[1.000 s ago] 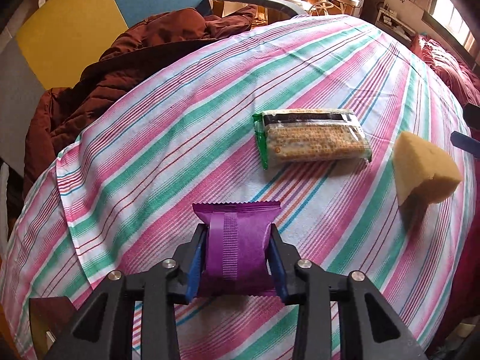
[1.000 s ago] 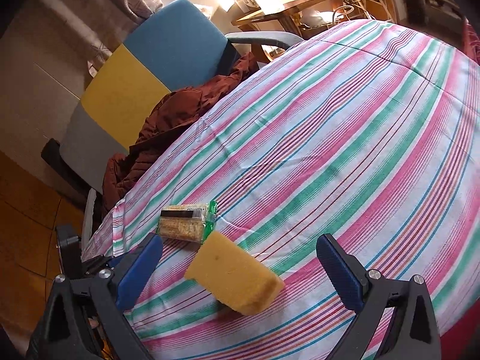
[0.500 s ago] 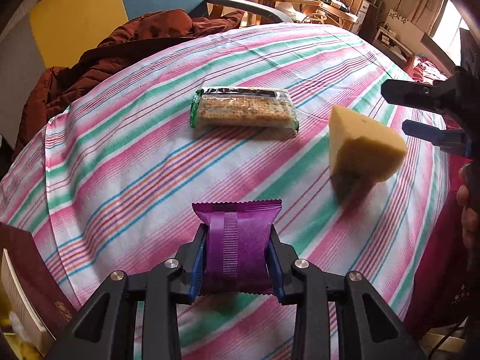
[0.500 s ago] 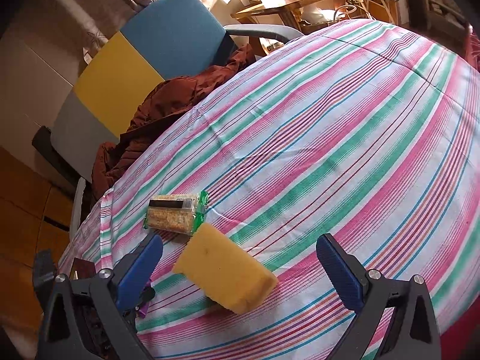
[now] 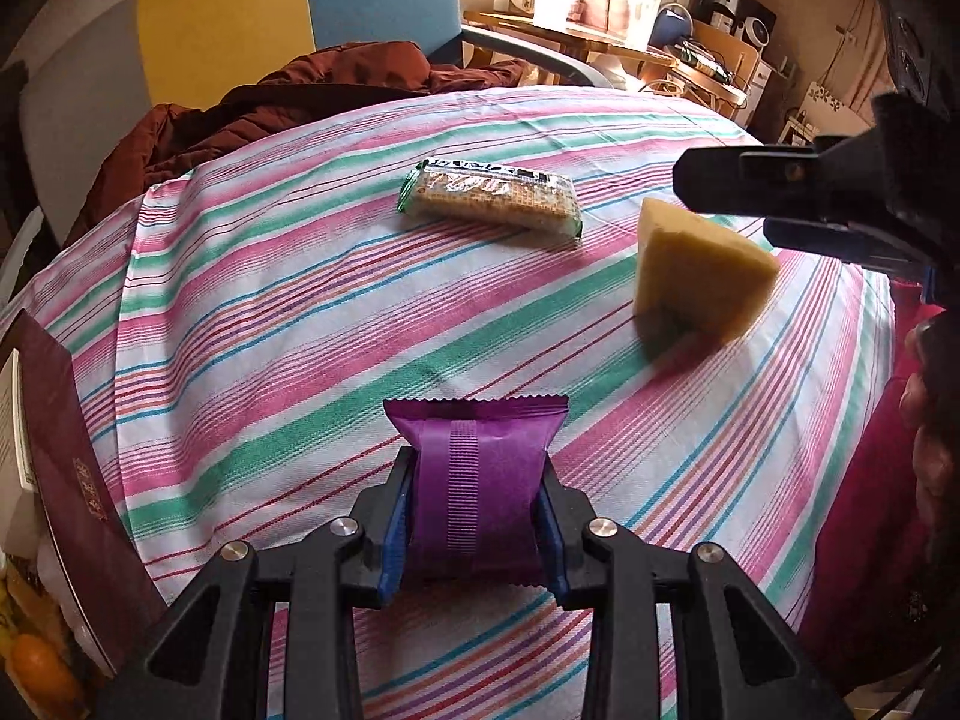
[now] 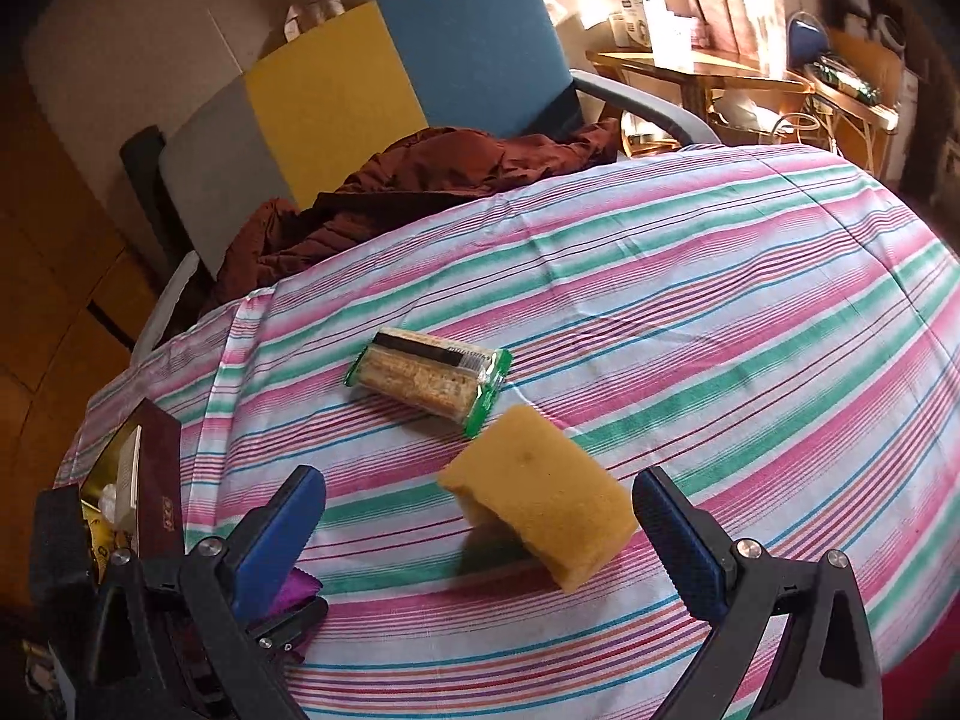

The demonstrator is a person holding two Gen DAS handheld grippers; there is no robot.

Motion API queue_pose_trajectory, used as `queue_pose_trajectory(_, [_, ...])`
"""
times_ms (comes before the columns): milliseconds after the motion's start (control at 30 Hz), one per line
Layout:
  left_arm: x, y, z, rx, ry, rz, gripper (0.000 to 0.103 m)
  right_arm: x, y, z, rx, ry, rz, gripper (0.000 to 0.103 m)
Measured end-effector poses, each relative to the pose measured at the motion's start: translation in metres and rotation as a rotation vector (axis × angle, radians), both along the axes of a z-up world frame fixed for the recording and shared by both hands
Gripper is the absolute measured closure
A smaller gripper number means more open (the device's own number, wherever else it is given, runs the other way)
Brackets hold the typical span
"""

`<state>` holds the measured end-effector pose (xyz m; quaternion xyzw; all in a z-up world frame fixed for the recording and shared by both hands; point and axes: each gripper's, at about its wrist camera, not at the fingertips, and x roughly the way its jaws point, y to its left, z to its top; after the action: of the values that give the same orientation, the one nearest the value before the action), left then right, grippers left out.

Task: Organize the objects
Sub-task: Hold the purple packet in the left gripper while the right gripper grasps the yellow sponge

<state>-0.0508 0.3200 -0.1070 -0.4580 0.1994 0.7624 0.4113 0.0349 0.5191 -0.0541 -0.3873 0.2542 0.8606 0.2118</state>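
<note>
- Striped cloth (image 5: 288, 300) covers our round surface, with a chair (image 6: 384, 78) and a brown jacket (image 6: 432, 180) behind its far edge.
- We hold the purple packet (image 5: 477, 480) clenched in our left gripper (image 5: 477, 516), both pads pressing its sides, above the near rim.
- Our right gripper (image 6: 480, 522) has its jaws spread wide, the yellow sponge (image 6: 540, 510) lying between them, untouched.
- Beyond the sponge lies the cracker pack (image 6: 429, 381), just beside it.
- At the left edge a dark red box (image 5: 66, 468) stands; the cloth's right half lies bare.
</note>
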Motion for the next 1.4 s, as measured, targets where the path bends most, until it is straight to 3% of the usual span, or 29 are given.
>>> queue_pose_trajectory(133, [0.000,0.001,-0.003,0.025,0.021,0.010,0.068,-0.005,-0.005,-0.002,0.003,-0.011,0.031,0.000])
queue_pose_trajectory(367, [0.005,0.004,-0.006,0.037,0.068,0.017,0.068,0.005,0.011,0.001,-0.048,0.033,-0.046,0.000])
queue_pose_trajectory(800, [0.005,0.000,-0.008,0.071,0.060,0.018,0.068,0.000,0.014,0.000,-0.031,-0.093,-0.042,0.000])
queue_pose_trajectory(1033, [0.003,-0.002,-0.008,0.088,0.046,0.027,0.068,-0.031,0.017,0.015,0.180,-0.247,0.182,0.000])
queue_pose_trajectory(1167, [0.004,-0.001,-0.009,0.083,0.052,0.029,0.068,-0.048,0.011,-0.007,0.189,-0.342,0.330,0.000])
queue_pose_trajectory(1267, [0.004,-0.001,-0.009,0.083,0.057,0.030,0.068,-0.057,0.011,-0.030,0.181,-0.409,0.336,0.000])
queue_pose_trajectory(1300, [0.005,-0.002,-0.009,0.084,0.060,0.029,0.068,-0.059,0.012,-0.039,0.166,-0.432,0.329,0.003])
queue_pose_trajectory(1367, [0.006,-0.001,-0.010,0.083,0.068,0.029,0.068,-0.058,0.010,-0.052,0.129,-0.430,0.339,0.032])
queue_pose_trajectory(1400, [0.006,-0.001,-0.010,0.083,0.071,0.031,0.068,-0.056,0.009,-0.056,0.164,-0.439,0.328,0.040])
